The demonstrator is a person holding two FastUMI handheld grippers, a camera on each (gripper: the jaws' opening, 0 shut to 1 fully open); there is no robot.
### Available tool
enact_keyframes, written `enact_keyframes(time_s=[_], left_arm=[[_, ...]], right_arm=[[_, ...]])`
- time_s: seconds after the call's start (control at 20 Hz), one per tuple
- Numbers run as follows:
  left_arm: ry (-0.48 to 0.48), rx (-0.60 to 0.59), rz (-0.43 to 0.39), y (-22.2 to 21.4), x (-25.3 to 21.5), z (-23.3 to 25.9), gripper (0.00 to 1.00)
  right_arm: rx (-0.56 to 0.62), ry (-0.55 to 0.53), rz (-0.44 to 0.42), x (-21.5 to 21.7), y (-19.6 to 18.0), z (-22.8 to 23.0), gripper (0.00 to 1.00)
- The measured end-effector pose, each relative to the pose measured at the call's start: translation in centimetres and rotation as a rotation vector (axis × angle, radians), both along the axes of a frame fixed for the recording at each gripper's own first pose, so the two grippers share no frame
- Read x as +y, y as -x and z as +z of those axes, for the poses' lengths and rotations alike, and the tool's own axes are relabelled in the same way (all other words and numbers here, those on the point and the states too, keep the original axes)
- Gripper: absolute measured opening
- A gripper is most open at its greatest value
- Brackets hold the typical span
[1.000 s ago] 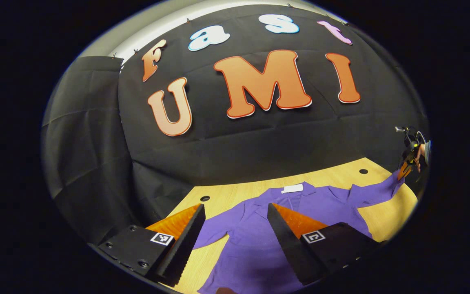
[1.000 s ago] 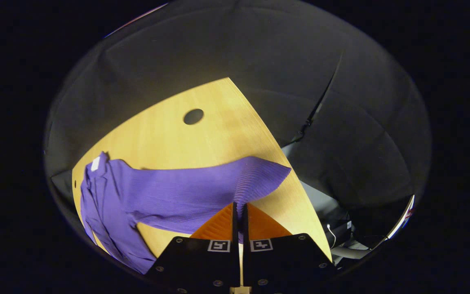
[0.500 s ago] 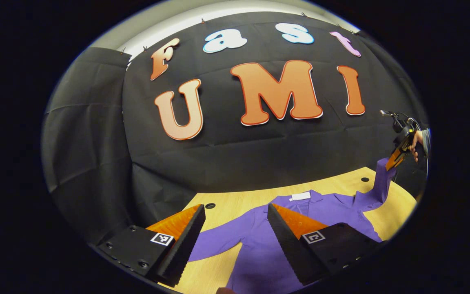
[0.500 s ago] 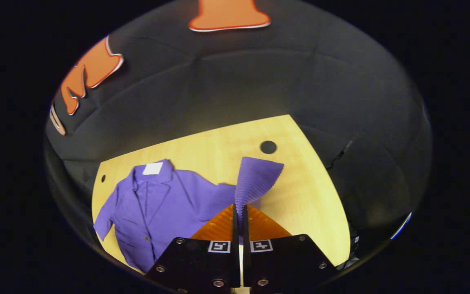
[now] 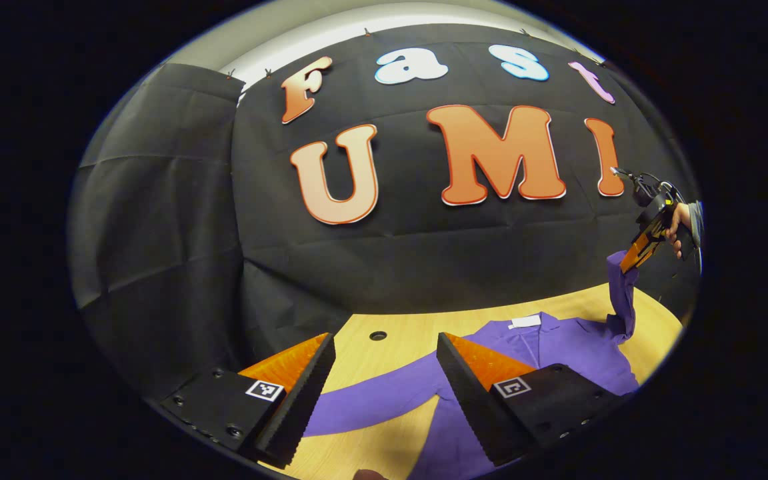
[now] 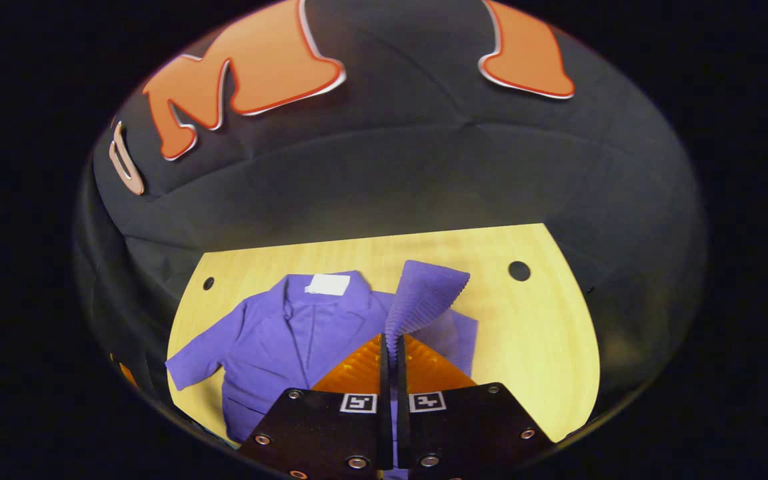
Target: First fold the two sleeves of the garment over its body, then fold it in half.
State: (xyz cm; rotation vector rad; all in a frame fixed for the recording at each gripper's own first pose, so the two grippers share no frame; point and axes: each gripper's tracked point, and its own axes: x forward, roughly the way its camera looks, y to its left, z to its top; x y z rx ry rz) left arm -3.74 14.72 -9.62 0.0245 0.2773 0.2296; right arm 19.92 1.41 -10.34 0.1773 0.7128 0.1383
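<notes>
On the wooden table (image 6: 544, 333) lies the purple garment (image 6: 277, 340), collar toward the booth wall, white tag (image 6: 328, 285) at the neck. Its one sleeve (image 6: 201, 357) lies flat, spread out to the side. Other sleeve (image 6: 421, 297) is lifted up off the table, cuff clamped between the closed fingers of the right gripper (image 6: 391, 347), held by a hand (image 5: 677, 223). Left gripper (image 5: 384, 373) hovers above the flat sleeve, fingers spread apart, gripping nothing.

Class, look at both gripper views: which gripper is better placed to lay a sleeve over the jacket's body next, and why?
Right. The right gripper is shut on the lifted sleeve above the jacket. The left gripper hangs open, holding nothing.
</notes>
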Motion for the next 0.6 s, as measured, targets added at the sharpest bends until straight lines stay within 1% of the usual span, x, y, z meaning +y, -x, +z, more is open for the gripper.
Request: enact_keyframes(time_s=[0.15,0.3,0.5,0.6], left_arm=[[0.011,0.013,0.036,0.9,2.5,-0.8,0.98],[0.003,0.026,0.068,2.2,4.8,-1.2,0.98],[0.004,0.044,0.109,3.2,7.0,-2.1,0.98],[0.007,0.056,0.114,3.4,7.2,-2.5,0.98]], right_arm=[[-0.005,0.017,0.059,5.1,-0.2,0.2,0.03],[-0.006,0.033,0.121,9.6,-0.5,0.5,0.03],[0.005,0.050,0.157,14.3,-0.8,-0.1,0.04],[0.002,0.020,0.193,17.3,-0.3,-0.3,0.06]])
